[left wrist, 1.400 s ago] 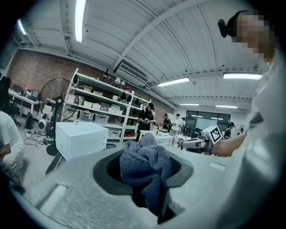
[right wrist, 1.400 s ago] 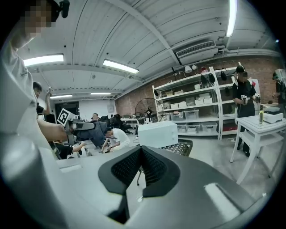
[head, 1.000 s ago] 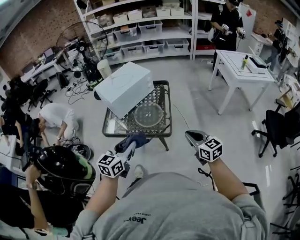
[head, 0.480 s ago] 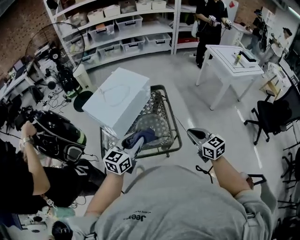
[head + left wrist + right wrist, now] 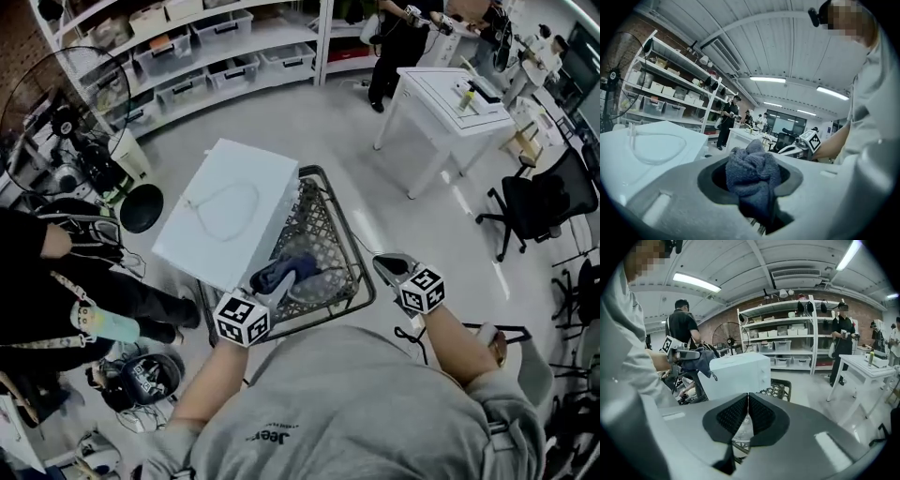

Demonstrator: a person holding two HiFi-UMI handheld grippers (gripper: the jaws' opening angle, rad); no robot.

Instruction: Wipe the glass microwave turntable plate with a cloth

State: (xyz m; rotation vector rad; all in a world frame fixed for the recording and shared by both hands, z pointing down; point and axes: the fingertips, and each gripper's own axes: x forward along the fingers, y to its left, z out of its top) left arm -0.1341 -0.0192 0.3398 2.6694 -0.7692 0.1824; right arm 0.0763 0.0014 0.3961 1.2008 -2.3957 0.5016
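Workshop floor; low mesh table (image 5: 366,286) bears white microwave (image 5: 225,220); glass plate (image 5: 325,283) flat just right of microwave. Your left gripper (image 5: 270,287) clamps bunched cloth (image 5: 752,173); right gripper (image 5: 748,414) closed, empty. Plate likely rigid, slick, breakable; steady by rim; cloth soft, press lightly.

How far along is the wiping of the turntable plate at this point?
Done: the cloth is clamped in the left hand-held gripper. In hand: it hangs by the glass plate on the mesh table. Left: the wiping itself; no contact shows. Right hand-held gripper shut, empty.
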